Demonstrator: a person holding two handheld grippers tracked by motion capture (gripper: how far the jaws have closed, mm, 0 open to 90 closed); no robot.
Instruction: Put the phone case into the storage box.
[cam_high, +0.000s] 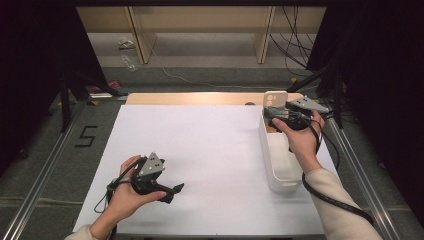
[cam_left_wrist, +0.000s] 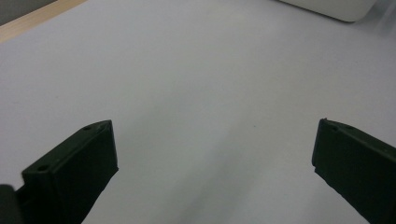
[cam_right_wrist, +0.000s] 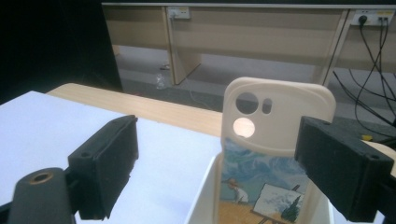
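A white rectangular bin (cam_high: 280, 165) stands on the right side of the white table surface (cam_high: 210, 150), its long axis running away from the person. A cream phone case (cam_high: 275, 98) stands upright at the far end of the bin, leaning against the end wall and rising well above the rim. In the right gripper view the phone case (cam_right_wrist: 275, 140) shows its camera cut-outs at the top and a printed painting scene on the lower part; its bottom edge is cut off by the frame. The rest of the bin interior appears bare in the high view, though the near end is partly covered by the right forearm.

The right hand (cam_high: 300, 137) reaches over the far part of the bin and holds the right gripper (cam_high: 272, 114) level, pointing at the phone case. In the right gripper view the jaws of the right gripper (cam_right_wrist: 215, 154) stand wide apart. The right jaw overlaps the case edge; whether it touches it cannot be told.

The left hand (cam_high: 127, 192) rests at the near left of the table and holds the left gripper (cam_high: 175, 190) low over the surface, pointing right. The left gripper (cam_left_wrist: 212, 154) has its jaws spread wide with nothing between them. A corner of the bin (cam_left_wrist: 336, 7) shows at the top edge, well apart from the jaws.
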